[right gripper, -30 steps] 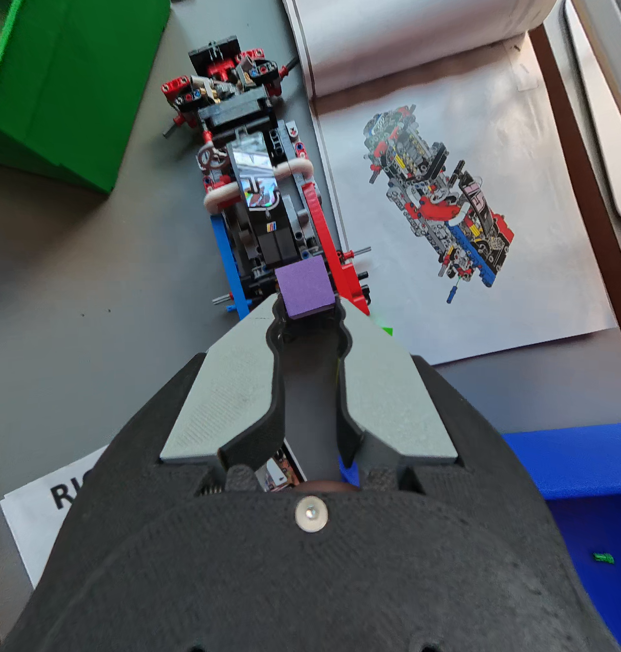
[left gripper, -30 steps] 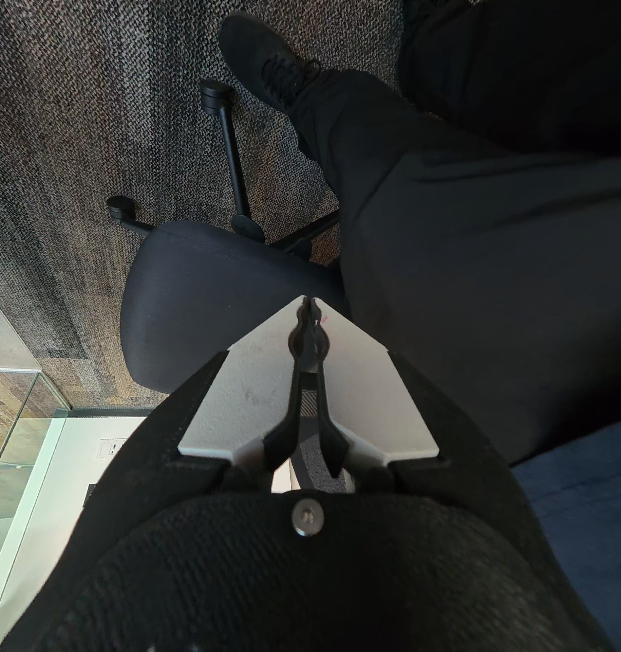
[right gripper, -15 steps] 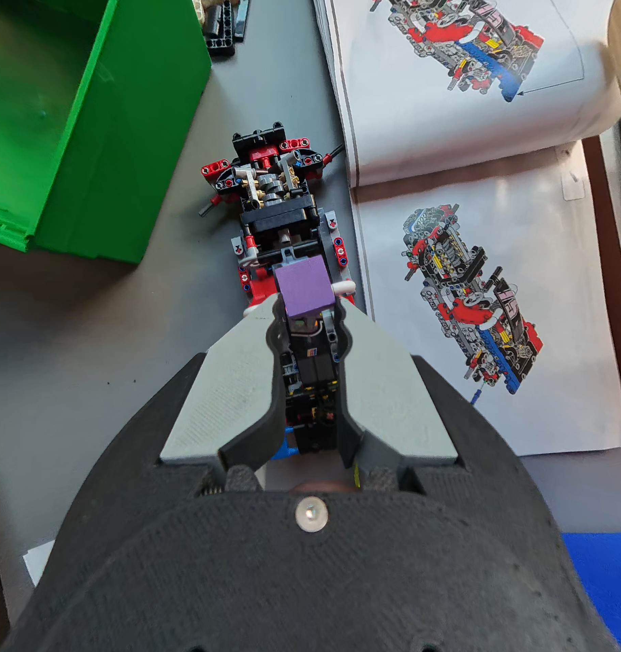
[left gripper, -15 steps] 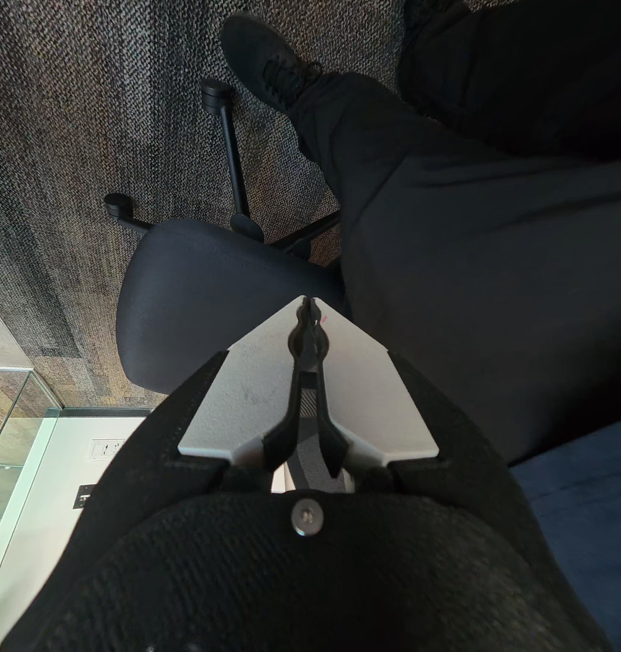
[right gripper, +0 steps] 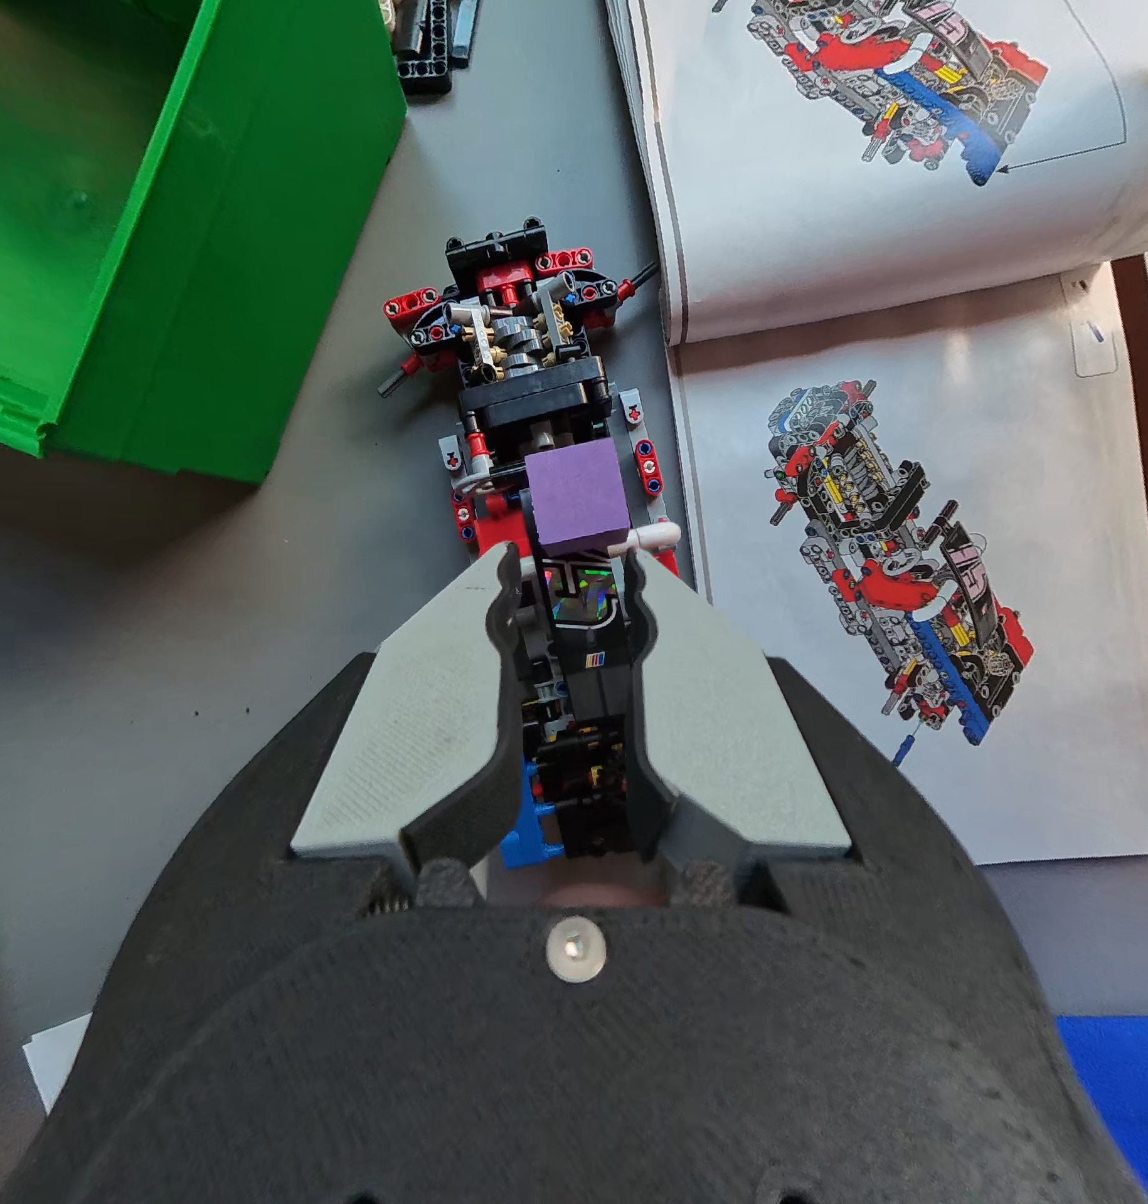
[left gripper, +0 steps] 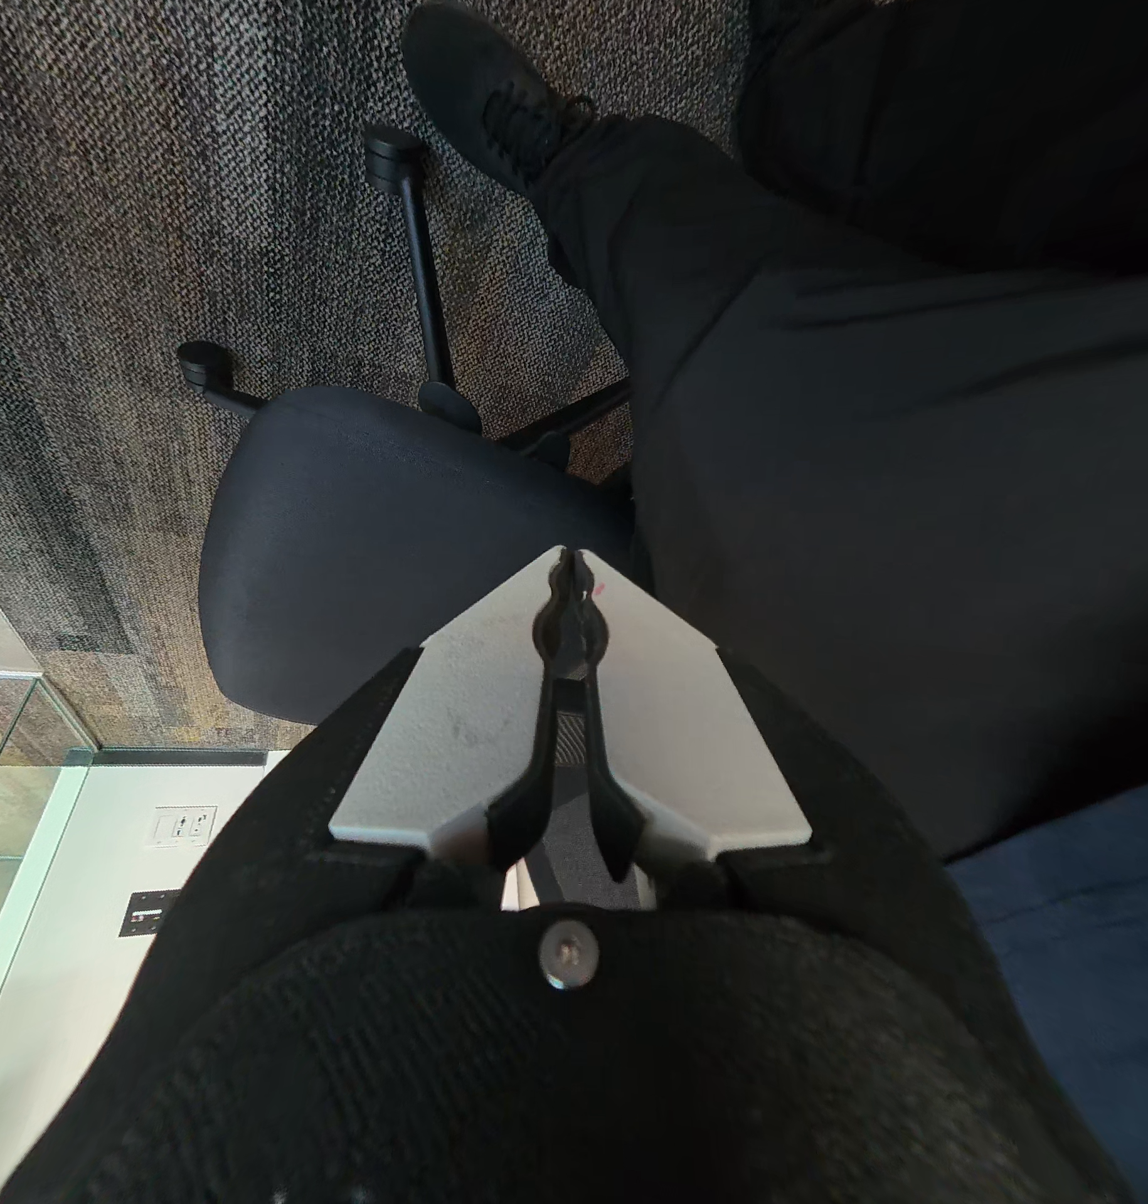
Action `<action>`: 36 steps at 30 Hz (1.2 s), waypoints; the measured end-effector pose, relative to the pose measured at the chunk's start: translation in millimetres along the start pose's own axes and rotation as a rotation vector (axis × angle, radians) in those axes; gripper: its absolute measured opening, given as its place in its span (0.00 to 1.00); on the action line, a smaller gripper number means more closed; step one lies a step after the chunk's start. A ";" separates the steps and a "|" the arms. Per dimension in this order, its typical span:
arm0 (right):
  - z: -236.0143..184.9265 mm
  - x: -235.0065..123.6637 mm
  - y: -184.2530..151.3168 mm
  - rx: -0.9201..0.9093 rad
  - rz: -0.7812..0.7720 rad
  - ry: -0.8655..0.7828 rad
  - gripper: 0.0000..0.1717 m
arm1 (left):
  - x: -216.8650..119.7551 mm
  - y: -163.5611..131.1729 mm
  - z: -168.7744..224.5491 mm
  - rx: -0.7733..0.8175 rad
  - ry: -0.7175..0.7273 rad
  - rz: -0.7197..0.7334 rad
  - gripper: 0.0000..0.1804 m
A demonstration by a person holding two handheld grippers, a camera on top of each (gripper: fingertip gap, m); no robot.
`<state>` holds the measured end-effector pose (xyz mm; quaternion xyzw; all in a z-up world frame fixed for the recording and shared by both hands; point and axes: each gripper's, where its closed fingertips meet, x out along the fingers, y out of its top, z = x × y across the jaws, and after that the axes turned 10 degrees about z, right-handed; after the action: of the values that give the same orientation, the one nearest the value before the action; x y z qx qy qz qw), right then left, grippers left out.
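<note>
Fingertips of the left gripper (left gripper: pixel 571 567) meet with nothing between them, low over a dark padded office chair seat (left gripper: pixel 389 521) at centre left; a black-trousered leg (left gripper: pixel 851 456) fills the right. Right view: the right gripper (right gripper: pixel 574 560) stands spread; a purple foam cube (right gripper: pixel 574 495) sits just beyond its tips, released, atop a red-and-black brick-built car chassis (right gripper: pixel 526 365); a green plastic bin (right gripper: pixel 167 215) upper left, an open instruction booklet (right gripper: pixel 884 260) right.

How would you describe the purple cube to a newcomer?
On the grey table, between the green bin and the open booklet, lies a toy car frame. The purple cube is at its middle, just past the right gripper. It is the only plain, smooth purple block among red, black and grey parts.
</note>
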<state>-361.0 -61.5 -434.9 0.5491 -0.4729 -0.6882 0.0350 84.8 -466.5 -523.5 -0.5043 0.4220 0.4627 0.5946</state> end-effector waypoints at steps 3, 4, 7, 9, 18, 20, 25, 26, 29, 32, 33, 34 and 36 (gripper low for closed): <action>0.6 -4.5 -1.5 0.007 0.007 -0.006 0.18 | 0.6 1.3 1.1 0.007 -0.001 -0.004 0.00; 1.7 -6.7 -1.0 0.006 0.016 -0.011 0.18 | 0.3 2.7 1.6 0.010 -0.002 -0.001 0.00; 5.9 -10.6 1.8 0.014 0.032 -0.007 0.19 | -1.1 6.9 2.1 0.024 0.001 0.004 0.00; 7.7 -10.2 6.3 0.017 0.039 0.009 0.19 | -1.8 8.8 2.2 0.025 0.001 0.005 0.00; 4.4 4.5 15.6 -0.043 -0.006 0.055 0.18 | -4.3 5.8 0.4 0.001 0.003 0.017 0.00; 2.9 5.0 16.3 -0.042 -0.005 0.068 0.14 | -2.8 1.2 0.3 -0.009 0.001 0.011 0.00; 2.6 2.4 14.5 -0.060 -0.019 0.080 0.14 | 1.2 -8.1 2.2 -0.020 -0.005 -0.002 0.00; 2.6 1.6 13.9 -0.059 -0.019 0.081 0.14 | 1.8 -8.9 2.5 -0.022 -0.006 -0.004 0.00; 0.6 0.3 12.5 -0.047 -0.017 0.092 0.14 | 2.6 -8.2 3.6 -0.024 -0.008 -0.001 0.00; -0.2 0.0 9.5 -0.054 -0.023 0.087 0.14 | 2.0 -4.8 5.1 -0.017 -0.009 0.005 0.00; -0.2 -0.3 8.9 -0.050 -0.022 0.085 0.14 | 1.7 -3.4 5.5 -0.014 -0.009 0.008 0.00; -0.4 -0.6 7.8 -0.043 -0.024 0.085 0.15 | 1.3 -2.1 5.5 -0.012 -0.009 0.010 0.00; -1.0 -1.4 5.2 -0.031 -0.026 0.082 0.18 | 0.9 -0.2 5.6 -0.010 -0.010 0.012 0.00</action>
<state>-362.2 -64.2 -430.2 0.5823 -0.4530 -0.6729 0.0540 85.4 -460.9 -523.6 -0.5024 0.4197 0.4711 0.5912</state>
